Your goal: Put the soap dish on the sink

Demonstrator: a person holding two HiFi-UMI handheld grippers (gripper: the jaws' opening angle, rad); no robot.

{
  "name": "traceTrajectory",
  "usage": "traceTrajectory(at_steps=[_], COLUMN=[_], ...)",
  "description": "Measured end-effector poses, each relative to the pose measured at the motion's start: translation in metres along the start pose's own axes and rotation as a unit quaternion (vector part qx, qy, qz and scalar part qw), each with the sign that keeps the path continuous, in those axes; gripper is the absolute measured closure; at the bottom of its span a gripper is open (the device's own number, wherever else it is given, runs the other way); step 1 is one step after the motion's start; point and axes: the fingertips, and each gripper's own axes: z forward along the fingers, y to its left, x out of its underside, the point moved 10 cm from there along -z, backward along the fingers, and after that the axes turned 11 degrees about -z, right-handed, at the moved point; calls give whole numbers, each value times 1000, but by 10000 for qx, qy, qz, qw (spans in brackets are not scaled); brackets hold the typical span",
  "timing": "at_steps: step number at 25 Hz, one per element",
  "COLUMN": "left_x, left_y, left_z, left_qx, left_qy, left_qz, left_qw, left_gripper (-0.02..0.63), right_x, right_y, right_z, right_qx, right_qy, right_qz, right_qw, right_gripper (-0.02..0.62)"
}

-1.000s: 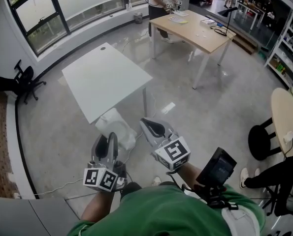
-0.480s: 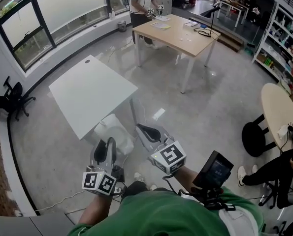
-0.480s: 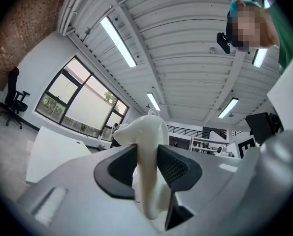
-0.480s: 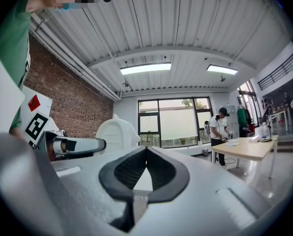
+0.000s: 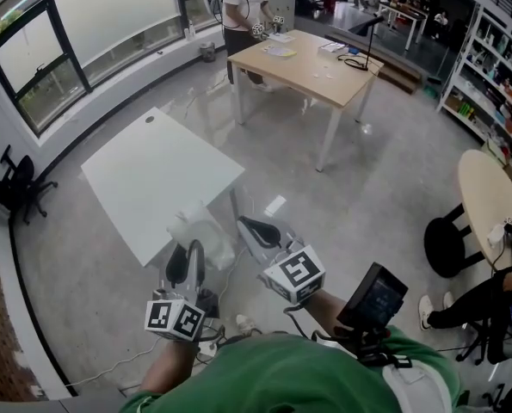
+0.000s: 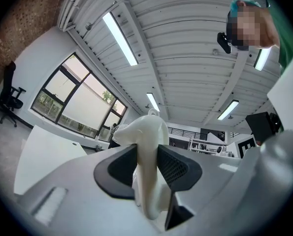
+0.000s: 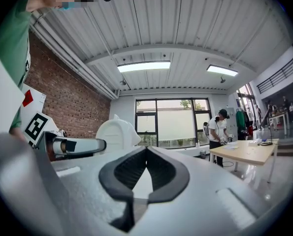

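- The left claw (image 6: pixel 147 167) is shut tight on the white soap dish (image 6: pixel 147 132). The dish stands up between the two dark pads (image 6: pixel 178 167).
- The right claw (image 7: pixel 146 156) is closed. Its tips meet and it holds nothing.
- Both claws are held out in front of the person, side by side, above the grey floor (image 5: pixel 367 188).
- Just past the claws is a white desk (image 5: pixel 157 175). Far off is a wooden desk (image 5: pixel 311 58) with a person standing by it.
- No sink shows in any view.
- Done so far: the soap dish is picked up and is in the left claw.
- Left to do, I think: find the sink, get to it, set the dish down on it and let go.
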Motion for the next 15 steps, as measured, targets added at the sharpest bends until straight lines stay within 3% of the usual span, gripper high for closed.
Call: traceTrajectory(at_steps=[15], left_x=[-23], left_y=[63], left_z=[57], left_qx=[289], left_qy=[91], left_qz=[-130], left_qw=[9995], left_gripper=[472], right_x=[1], right_y=[-14], right_z=[72], right_qx=[316], right_qy=[89], right_qz=[-85], right_qw=[9994], right_gripper=[592])
